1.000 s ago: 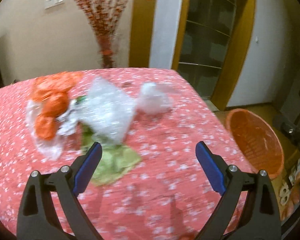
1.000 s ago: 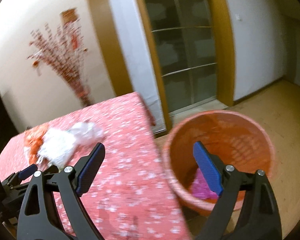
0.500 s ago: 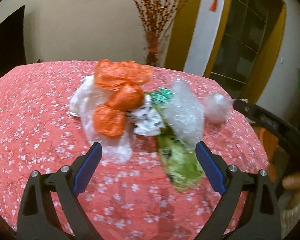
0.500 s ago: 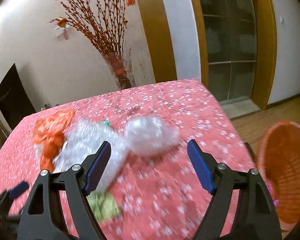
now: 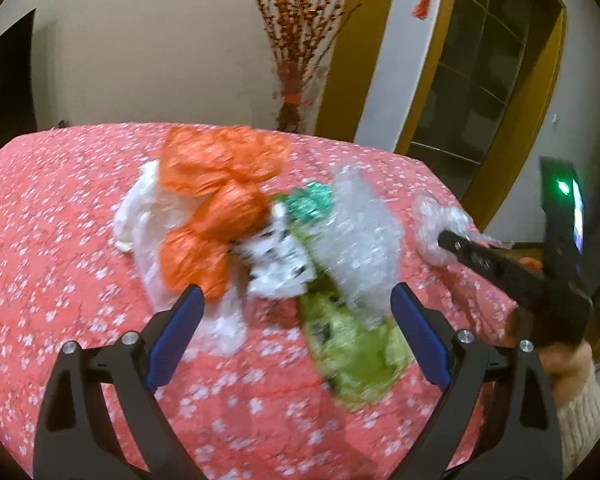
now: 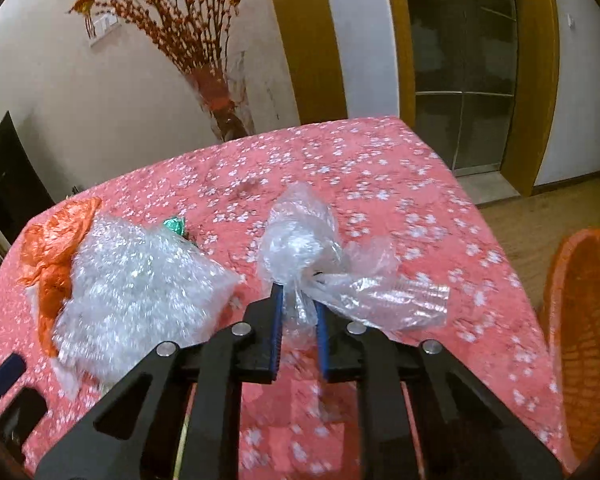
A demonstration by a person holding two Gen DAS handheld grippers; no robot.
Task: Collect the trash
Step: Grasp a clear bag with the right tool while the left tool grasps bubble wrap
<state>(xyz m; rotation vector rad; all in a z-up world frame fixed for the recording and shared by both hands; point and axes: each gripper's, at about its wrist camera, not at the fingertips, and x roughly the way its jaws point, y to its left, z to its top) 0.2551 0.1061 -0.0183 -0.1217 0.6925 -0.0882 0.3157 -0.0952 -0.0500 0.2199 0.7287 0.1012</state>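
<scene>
Right gripper (image 6: pixel 298 312) jaws just closed, clamped on clear plastic wad (image 6: pixel 300 240); left gripper (image 5: pixel 296 320) gaped wide, empty, above trash heap (image 5: pixel 228 220); orange basket (image 6: pixel 588 340) beside surface (image 6: pixel 380 168).

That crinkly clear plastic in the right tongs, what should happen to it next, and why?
Probably lift it and carry it to the orange basket. The right tongs have just closed on the clear plastic wad, which sits on the pink tablecloth, and the basket stands just off the table's edge.
</scene>
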